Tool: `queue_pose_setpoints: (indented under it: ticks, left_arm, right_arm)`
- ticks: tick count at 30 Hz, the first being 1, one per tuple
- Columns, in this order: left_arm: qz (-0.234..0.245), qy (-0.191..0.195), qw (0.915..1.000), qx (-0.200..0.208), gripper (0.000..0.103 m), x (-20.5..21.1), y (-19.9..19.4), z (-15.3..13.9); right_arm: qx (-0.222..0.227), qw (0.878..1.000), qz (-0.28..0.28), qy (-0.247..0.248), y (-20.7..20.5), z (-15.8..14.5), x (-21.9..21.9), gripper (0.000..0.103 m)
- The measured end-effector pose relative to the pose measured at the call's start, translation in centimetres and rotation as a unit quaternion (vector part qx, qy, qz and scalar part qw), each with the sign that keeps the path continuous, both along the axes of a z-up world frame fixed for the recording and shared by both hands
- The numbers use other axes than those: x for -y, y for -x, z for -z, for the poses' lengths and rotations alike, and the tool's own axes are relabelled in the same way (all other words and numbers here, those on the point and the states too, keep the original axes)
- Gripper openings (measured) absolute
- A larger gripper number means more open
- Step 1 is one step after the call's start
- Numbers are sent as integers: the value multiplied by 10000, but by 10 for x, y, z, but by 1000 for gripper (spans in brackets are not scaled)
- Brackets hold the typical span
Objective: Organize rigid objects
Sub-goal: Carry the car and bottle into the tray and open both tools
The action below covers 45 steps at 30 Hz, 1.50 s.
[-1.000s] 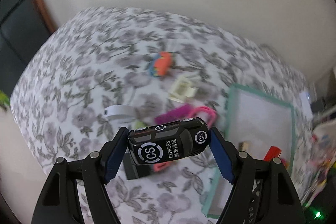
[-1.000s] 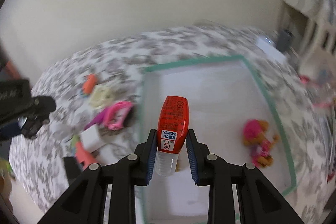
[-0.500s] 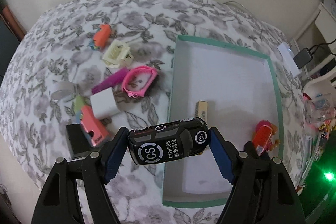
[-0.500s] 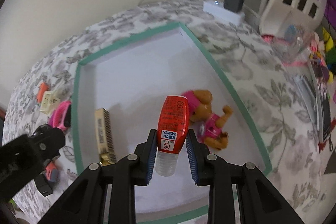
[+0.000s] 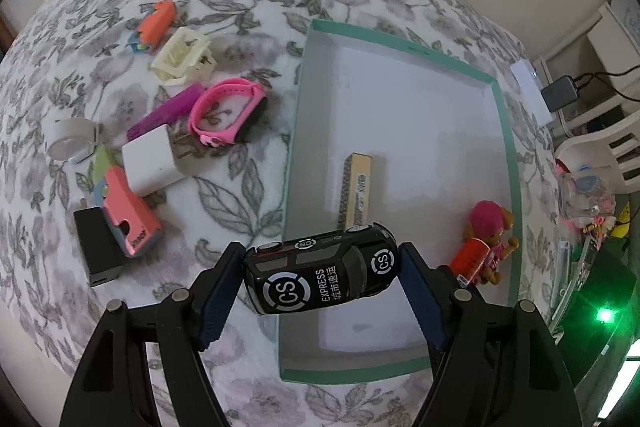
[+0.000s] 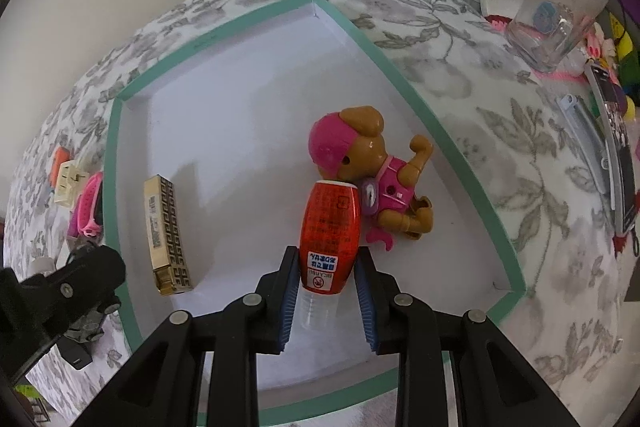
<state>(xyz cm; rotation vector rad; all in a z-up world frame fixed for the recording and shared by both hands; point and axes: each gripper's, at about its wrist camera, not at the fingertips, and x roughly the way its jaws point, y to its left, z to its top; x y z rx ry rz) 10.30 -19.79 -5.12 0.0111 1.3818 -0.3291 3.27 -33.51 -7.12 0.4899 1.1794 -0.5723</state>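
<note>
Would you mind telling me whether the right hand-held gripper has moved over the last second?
Yes. The right hand-held gripper, shut on the red bottle, has come down and across the teal-rimmed box, so the bottle now sits beside the toy dog.

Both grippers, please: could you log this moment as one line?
left gripper: shut on car | right gripper: shut on bottle | both over tray | in tray: dog, gold box

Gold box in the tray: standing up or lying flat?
Lying flat. The gold box rests on its long side on the tray floor near the left wall, patterned face up, apart from the toy dog.
</note>
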Motion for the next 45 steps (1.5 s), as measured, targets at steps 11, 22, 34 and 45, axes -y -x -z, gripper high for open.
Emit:
queue_pose_setpoints:
  ticks: [11,22,34,45]
  left_arm:
    - [125,-153,9996,-208,78,10,-1,17]
    - [-54,-12,9990,-439,82,1,-2,21]
    - [-344,-533,9978,192,87,-18,-10,-7]
    - [-897,-1060,9900,240,87,-47,-25,0]
  right_arm:
    - [-98,9999,0,40,-2,2,0,30]
    - [-42,9999,10,99,-3,0,-3,31]
    - [289,9973,20,673,-6,-24,-7,64]
    - [313,9960,-64,829,-7,-22,-9,84]
